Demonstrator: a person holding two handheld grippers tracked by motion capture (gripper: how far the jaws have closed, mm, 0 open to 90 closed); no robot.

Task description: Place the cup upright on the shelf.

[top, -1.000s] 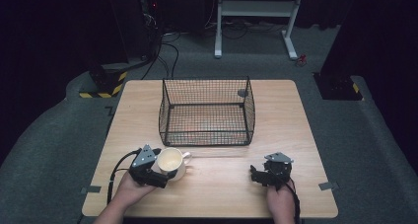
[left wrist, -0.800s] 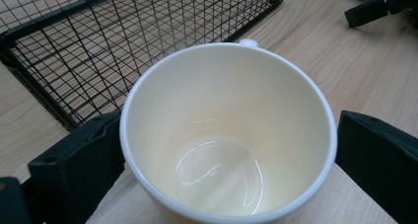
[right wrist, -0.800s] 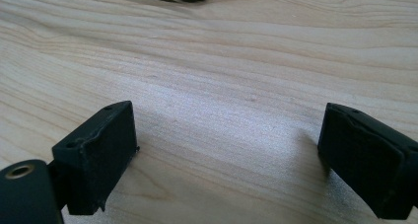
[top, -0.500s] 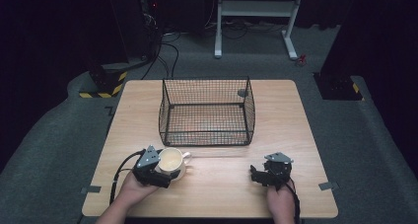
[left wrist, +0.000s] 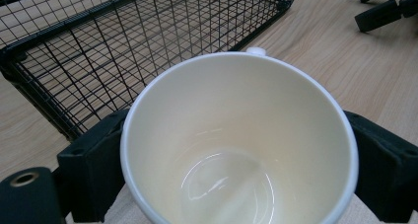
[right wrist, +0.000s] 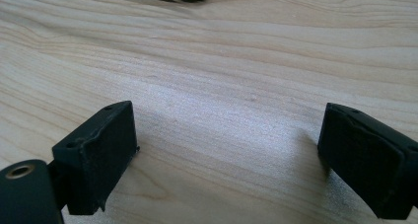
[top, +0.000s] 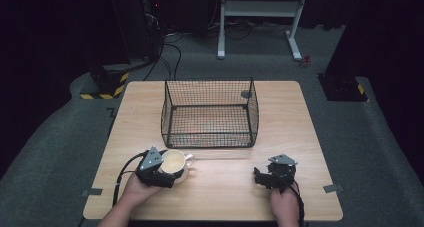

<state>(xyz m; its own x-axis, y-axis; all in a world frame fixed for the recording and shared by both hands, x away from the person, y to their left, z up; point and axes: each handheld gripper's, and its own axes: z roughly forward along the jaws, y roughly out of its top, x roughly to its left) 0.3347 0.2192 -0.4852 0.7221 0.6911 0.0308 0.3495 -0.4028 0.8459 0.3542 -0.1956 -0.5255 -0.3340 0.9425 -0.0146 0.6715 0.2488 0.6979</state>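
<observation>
A cream mug (top: pixel 174 162) sits near the table's front left, its handle pointing right. My left gripper (top: pixel 171 171) is shut on the mug, one black jaw on each side of its wall. In the left gripper view the empty mug (left wrist: pixel 236 135) opens toward the camera, and I cannot tell whether it rests on the wood. A black wire basket (top: pixel 207 136) stands empty mid-table, just beyond the mug. My right gripper (top: pixel 262 177) lies at the front right, open, with bare wood between its jaws (right wrist: pixel 226 155).
The basket's near wall (left wrist: pixel 93 66) rises close behind the mug in the left gripper view. The right gripper's jaws (left wrist: pixel 387 9) show far off there. Bare tabletop (top: pixel 225 172) lies between the two hands. A white frame (top: pixel 260 9) stands on the floor beyond the table.
The left gripper with the mug has crept very slightly forward toward the basket. The right gripper has stayed put.
</observation>
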